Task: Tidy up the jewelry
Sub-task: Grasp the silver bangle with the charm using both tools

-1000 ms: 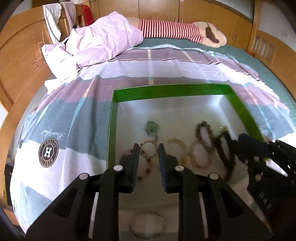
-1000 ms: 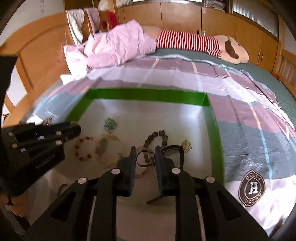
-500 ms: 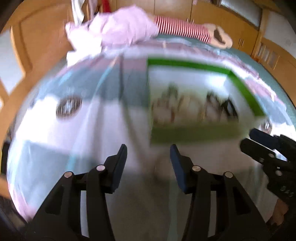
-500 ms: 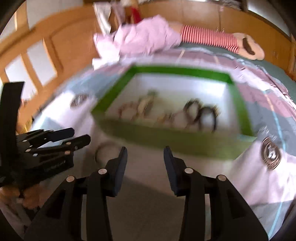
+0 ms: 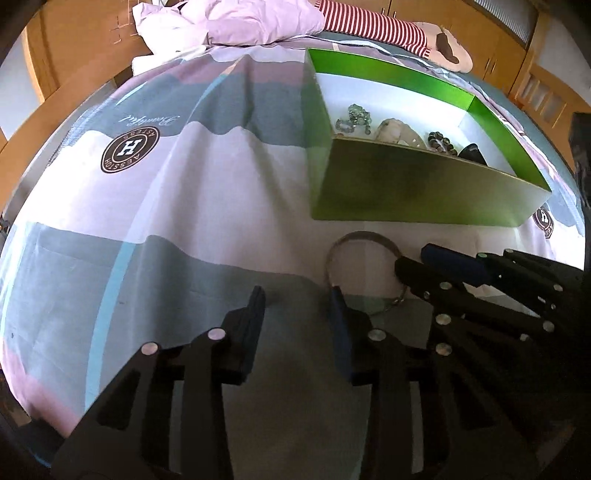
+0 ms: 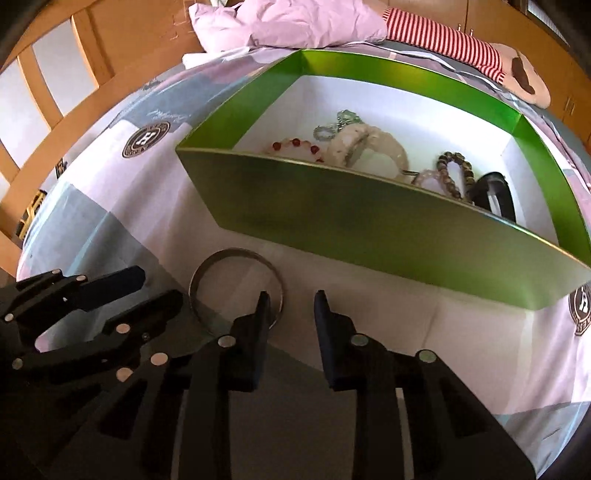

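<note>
Left gripper (image 5: 297, 299) wide open and empty, right gripper (image 6: 290, 304) wide open and empty, metal bangle (image 6: 236, 286) on the bedsheet (image 5: 184, 221) before the green box (image 6: 369, 218), bead bracelets (image 6: 452, 173) inside the box

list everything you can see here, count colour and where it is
green box: 1, green outside, white inside, on the bed
red bead bracelet: 1, red and clear, inside box, left part
green bead piece: 1, pale green, inside box, toward the far wall
cream bracelets: cream, inside box, middle; count unclear
brown bead bracelet: 1, dark brown, inside box, right part
black band: 1, black, inside box, far right
metal bangle: 1, silver, on the bedsheet in front of the box
bedsheet: 1, pink, grey and white patches with round logos
pink duvet: 1, bunched at the bed's head
striped plush: 1, red and white
left tool: black, open, empty
right tool: black, open, over bangle's edge
</note>
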Available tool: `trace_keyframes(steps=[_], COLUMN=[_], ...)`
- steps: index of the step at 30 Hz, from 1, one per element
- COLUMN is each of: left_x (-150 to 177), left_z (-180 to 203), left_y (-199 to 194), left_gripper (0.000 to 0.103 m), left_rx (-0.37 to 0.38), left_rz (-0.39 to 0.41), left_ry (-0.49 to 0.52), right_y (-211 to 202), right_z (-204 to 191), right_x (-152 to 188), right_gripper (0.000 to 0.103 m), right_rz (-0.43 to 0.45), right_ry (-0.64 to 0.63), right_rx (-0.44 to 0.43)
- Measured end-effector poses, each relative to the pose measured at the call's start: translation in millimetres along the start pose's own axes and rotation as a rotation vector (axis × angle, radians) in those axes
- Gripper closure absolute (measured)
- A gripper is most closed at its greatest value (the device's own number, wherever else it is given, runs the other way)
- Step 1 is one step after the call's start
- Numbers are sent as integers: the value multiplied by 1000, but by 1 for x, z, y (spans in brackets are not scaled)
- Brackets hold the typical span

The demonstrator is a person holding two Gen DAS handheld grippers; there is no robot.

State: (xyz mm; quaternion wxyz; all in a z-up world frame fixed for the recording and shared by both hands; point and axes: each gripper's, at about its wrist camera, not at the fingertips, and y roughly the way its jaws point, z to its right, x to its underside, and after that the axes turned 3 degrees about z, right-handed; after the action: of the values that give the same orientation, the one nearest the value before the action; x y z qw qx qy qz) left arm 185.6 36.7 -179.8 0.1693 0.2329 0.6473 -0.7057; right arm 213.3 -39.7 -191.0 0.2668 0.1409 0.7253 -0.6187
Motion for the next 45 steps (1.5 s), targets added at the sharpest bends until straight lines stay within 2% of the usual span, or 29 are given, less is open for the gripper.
trace_keyframes(steps=[12,13,14,15,18,21,24,28,30,33,37,39,45], left_x=[-1,-2,-2,-2,-1,0,7,25,34,48,52,51,56], left_z=[-6,-7,-7,-7,-7,-2,8,30,40,56,70,73,83], left_y=[3,3,4,4,2,-5,-15,-21,-23,-23,-21,-22,-23], left_gripper=[66,66,66,66,66,64,59,59,59,64,78,91,93], left_rx=[35,34,31,30,37,68,129,206,214,201,182,199,174], left_rz=[-5,-5,-7,-8,-7,6,11,-29,-43,-62,-73,-86,-96], left_ry=[-30,-30,-28,-27,-27,-14,20,109,154,209,233,232,255], right_y=[5,7,8,7,2,-8,-19,-36,-43,-49,-53,-53,-51], right_z=[4,3,-1,-2,-5,0,2,6,11,17,20,19,21], right_x=[-9,-9,-8,-7,0,11,29,53,62,71,76,76,76], right_gripper=[76,81,91,96,99,99,99,99,99,99,93,93,93], right_rz=[1,-7,-13,-13,-21,-16,-10,-7,-5,-8,-1,1,0], right_ry=[13,-2,-36,-56,-80,-61,-84,-121,-110,-92,-93,-93,-83], right_rx=[-16,-6,12,13,11,-9,-6,-25,-37,-39,-21,-19,-25])
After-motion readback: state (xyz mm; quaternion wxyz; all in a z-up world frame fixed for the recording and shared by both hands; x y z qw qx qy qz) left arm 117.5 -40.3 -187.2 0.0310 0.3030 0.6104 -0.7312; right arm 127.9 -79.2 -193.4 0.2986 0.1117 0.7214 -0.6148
